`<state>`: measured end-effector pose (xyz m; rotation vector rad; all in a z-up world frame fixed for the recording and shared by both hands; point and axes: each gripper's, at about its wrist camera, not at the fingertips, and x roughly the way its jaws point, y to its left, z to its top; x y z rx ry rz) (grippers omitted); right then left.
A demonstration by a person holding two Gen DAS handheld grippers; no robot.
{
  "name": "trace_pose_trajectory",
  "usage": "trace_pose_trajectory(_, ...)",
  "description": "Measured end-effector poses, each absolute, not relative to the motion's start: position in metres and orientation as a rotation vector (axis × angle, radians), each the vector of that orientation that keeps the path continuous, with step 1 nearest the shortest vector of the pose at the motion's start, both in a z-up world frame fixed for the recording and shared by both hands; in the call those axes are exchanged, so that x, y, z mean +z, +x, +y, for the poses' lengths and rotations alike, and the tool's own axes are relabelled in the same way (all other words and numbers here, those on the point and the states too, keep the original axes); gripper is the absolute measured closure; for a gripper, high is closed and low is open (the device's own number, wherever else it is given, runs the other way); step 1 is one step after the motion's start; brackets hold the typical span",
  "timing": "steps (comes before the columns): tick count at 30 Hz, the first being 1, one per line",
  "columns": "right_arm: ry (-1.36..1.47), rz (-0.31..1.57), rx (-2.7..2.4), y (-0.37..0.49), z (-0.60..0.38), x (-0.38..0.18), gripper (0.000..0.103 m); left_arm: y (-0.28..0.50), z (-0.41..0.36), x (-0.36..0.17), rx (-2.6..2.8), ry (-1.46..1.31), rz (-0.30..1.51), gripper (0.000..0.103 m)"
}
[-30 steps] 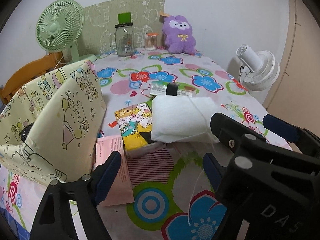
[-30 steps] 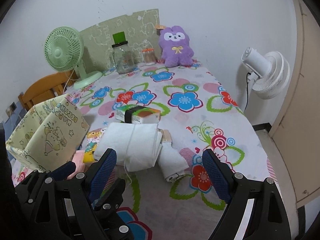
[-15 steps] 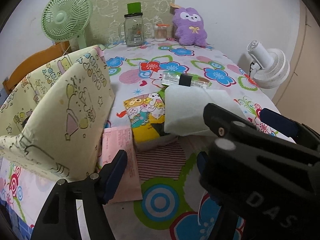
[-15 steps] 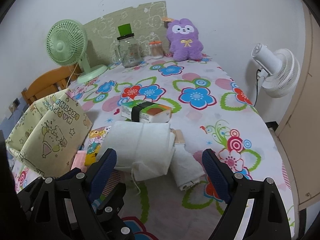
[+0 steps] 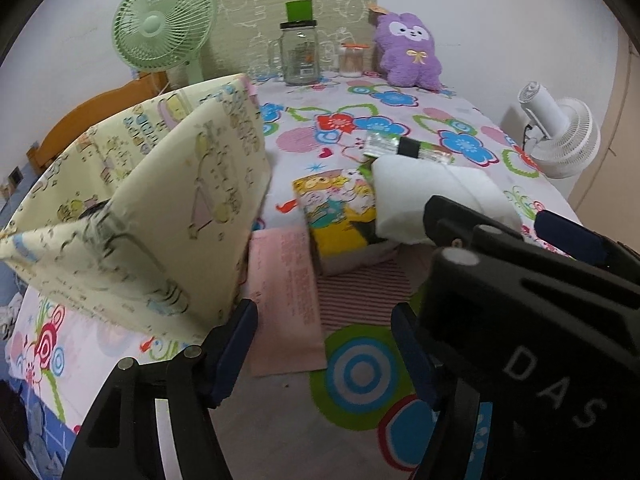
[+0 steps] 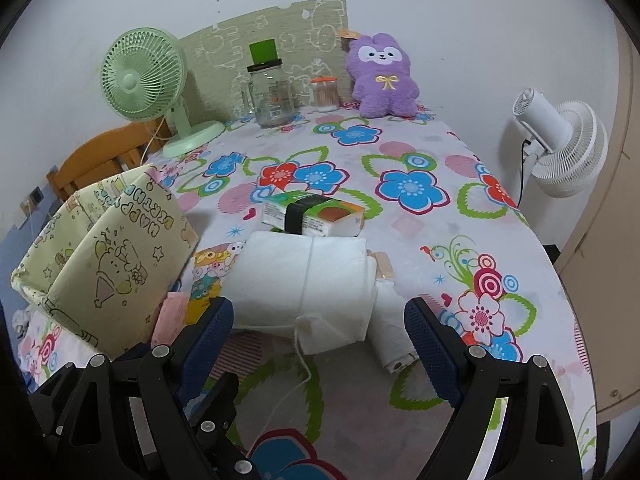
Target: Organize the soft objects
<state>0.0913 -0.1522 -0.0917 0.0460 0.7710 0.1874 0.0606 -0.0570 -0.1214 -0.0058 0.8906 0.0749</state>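
**A:** Hovering over the soft pile near the front of the flowered worktop (image 6: 420,148). Left tool (image 5: 324,344) above the pink cloth (image 5: 284,292), jaws just been closing to about half width, nothing between them yet. Right tool (image 6: 318,332) spread wide and empty, lined up on the white towel roll (image 6: 304,280), straddling it but not squeezing. Any tips?

**B:** Probably drop the right one lower so the pads meet the roll at its middle, not the loose string (image 6: 300,364). Squeeze slowly, since terry squashes. Watch the smaller white roll (image 6: 390,328) touching its right side; could drag along.

**A:** And the fabric bin (image 6: 108,264)?

**B:** Sitting open just left of the pile, so a short carry. Both tools tilted down and forward already, left tucked beside the right. Maybe keep the left clear of the bin's wall.
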Motion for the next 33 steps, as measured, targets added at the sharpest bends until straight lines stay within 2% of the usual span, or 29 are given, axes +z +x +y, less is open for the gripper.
trace_pose_trajectory(18,0.024,0.775,0.19,0.088,-0.143,-0.095,0.014,0.061,-0.045,-0.126,0.072,-0.067,0.929,0.032)
trace_pose_trajectory(20,0.025,0.777,0.189,0.088,-0.143,-0.095,0.013,0.063,-0.047,-0.126,0.061,-0.063,0.929,0.034)
trace_pose_trajectory(25,0.028,0.778,0.182,0.091,-0.146,-0.096,0.013,0.067,-0.054,-0.125,0.028,-0.055,0.927,0.051)
trace_pose_trajectory(33,0.028,0.776,0.186,0.1,-0.147,-0.096,0.013,0.075,-0.057,-0.124,0.024,-0.058,0.927,0.057)
